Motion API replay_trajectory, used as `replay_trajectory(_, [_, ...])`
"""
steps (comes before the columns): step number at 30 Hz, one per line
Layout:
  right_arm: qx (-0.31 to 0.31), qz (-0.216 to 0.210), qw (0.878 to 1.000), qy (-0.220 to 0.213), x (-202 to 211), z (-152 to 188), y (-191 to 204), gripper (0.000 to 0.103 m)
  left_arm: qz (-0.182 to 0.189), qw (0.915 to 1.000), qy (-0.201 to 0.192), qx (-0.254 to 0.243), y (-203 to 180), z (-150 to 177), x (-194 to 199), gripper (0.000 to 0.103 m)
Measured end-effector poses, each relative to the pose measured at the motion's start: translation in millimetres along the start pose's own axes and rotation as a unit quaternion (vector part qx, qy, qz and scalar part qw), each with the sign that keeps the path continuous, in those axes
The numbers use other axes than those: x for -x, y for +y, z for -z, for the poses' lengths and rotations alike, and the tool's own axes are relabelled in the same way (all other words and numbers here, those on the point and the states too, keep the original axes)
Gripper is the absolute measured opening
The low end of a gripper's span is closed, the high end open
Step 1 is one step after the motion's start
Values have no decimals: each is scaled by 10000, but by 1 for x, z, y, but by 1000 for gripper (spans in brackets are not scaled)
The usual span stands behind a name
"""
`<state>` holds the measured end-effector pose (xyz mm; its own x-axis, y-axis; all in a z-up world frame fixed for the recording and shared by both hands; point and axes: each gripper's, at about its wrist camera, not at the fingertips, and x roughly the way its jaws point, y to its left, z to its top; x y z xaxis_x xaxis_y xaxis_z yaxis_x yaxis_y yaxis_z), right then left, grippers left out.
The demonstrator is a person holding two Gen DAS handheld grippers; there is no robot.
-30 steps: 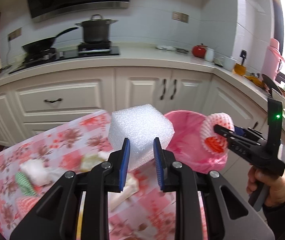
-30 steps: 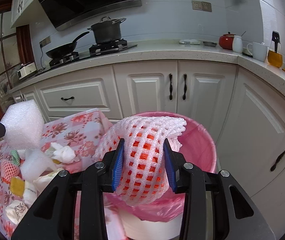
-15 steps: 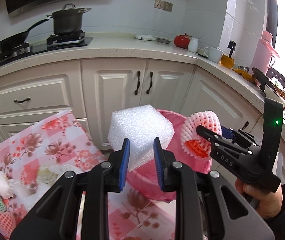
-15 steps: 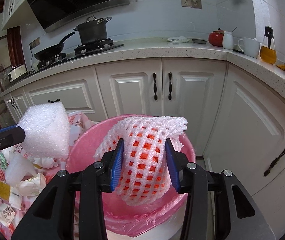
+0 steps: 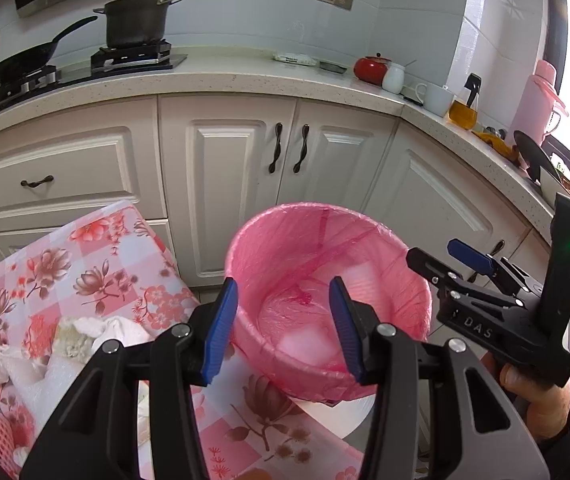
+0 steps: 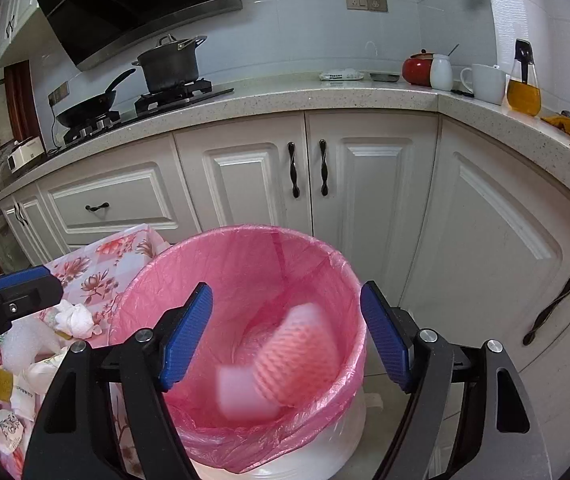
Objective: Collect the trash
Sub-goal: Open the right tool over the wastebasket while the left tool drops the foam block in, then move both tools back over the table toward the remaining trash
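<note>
Already, foam block (image 6: 245, 392) and fruit net (image 6: 297, 364) lie in the pink-lined bin (image 6: 337, 264); both hand-held grippers, left (image 5: 283, 330) and right (image 6: 285, 336), gape empty, while scraps (image 5: 97, 330) remain on the tabletop (image 5: 97, 256).

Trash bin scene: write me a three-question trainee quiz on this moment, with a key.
1. True or false: the left hand-held gripper is open with nothing between its fingers.
2. Multiple choice: where is the pink foam net? A) on the floral tablecloth B) inside the pink-lined bin C) clamped in the right hand-held gripper
3. Fill in: trash not yet collected, such as the crumpled white tissue, lies on the ____.

Key:
1. True.
2. B; it appears blurred inside the bin beside a white foam block, and the right hand-held gripper is open.
3. Floral tablecloth.
</note>
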<state>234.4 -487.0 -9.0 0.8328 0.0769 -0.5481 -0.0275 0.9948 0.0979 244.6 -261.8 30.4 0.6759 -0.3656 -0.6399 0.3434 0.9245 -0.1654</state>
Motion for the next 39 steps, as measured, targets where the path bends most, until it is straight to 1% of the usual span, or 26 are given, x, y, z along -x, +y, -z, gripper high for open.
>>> replay_trajectory(4, [-88, -9, 10000, -44, 7, 1, -3, 72, -64, 9999, -120, 99, 8, 4, 13, 46])
replay_trajectory(7, [-126, -23, 9999, -69, 13, 4, -3, 72, -130, 9995, -232, 176, 18, 8, 26, 49])
replay_trajectory(9, [-116, -36, 9999, -96, 18, 5, -1, 72, -199, 9991, -301, 225, 26, 13, 37, 50])
replay_trajectory(16, [-45, -236, 9995, -215, 39, 10, 21, 73, -505, 9964, -598, 330, 60, 27, 85, 60])
replay_trajectory(18, [10, -295, 9993, -249, 45, 11, 30, 73, -646, 9947, -703, 381, 74, 32, 101, 63])
replay_trajectory(21, [66, -388, 9988, -281, 53, 14, 45, 74, -846, 9920, -811, 471, 93, 41, 123, 63])
replay_trajectory(24, [102, -497, 9983, -295, 59, 18, 60, 76, -1042, 9890, -886, 560, 112, 50, 142, 68])
replay_trajectory(28, [133, -652, 9974, -261, 65, 24, 77, 78, -1277, 9844, -956, 742, 139, 67, 164, 68])
replay_trajectory(34, [261, -806, 9963, -162, 68, 32, 105, 79, -1541, 9777, -976, 1038, 172, 91, 183, 69])
replay_trajectory(39, [367, -912, 9951, -56, 66, 39, 129, 81, -1706, 9726, -978, 1243, 197, 103, 191, 69])
